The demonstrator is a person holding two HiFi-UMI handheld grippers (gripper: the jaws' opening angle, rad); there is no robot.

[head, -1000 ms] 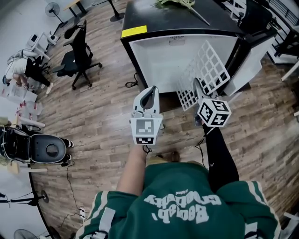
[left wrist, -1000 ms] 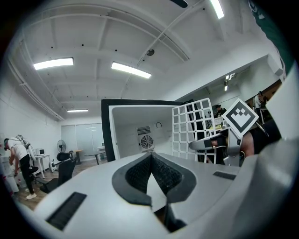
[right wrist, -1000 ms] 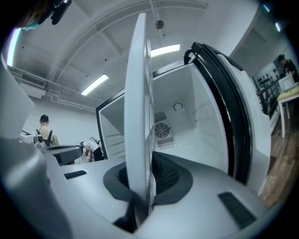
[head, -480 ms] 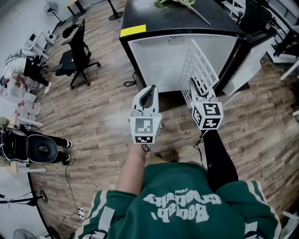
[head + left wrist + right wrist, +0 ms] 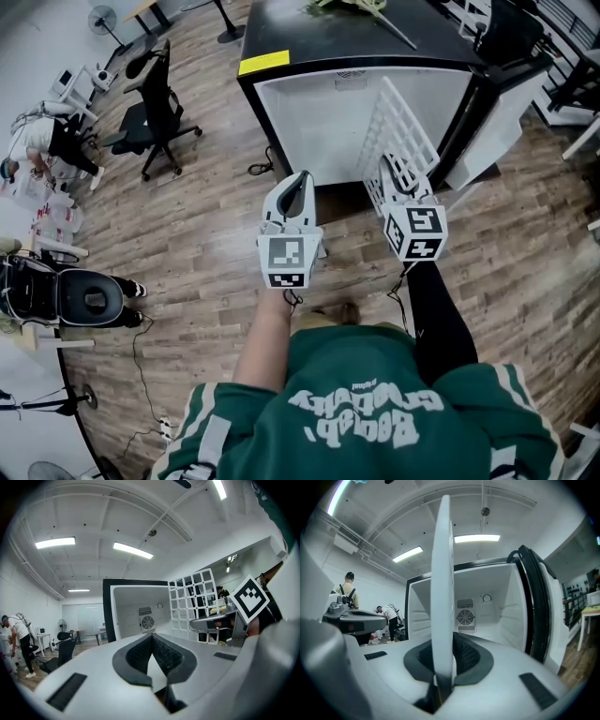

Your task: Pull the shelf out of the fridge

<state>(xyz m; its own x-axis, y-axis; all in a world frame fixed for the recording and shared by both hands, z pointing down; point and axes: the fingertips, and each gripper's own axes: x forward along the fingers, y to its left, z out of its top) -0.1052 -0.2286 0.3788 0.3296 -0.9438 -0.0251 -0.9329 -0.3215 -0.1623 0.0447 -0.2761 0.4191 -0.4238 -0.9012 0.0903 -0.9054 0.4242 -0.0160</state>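
The fridge point(image 5: 323, 108) stands open, its white inside bare point(image 5: 487, 613). My right gripper point(image 5: 392, 176) is shut on the near edge of the white wire shelf point(image 5: 401, 129), which is out of the fridge. The shelf stands upright on edge in front of the opening. In the right gripper view the shelf point(image 5: 443, 573) runs edge-on straight up between the pads. My left gripper point(image 5: 301, 186) hangs shut and holds nothing, to the left of the shelf and level with it. From the left gripper view the shelf's grid point(image 5: 192, 599) shows at the right.
The fridge door point(image 5: 502, 131) hangs open at the right. A yellow label point(image 5: 266, 64) and green stems point(image 5: 354, 6) lie on the black fridge top. An office chair point(image 5: 155, 112) and a crouching person point(image 5: 37, 141) are at far left. Wooden floor lies all around.
My right gripper has rolled, turning the shelf from a slanted, face-on pose to upright on its edge. The left gripper has stayed where it was.
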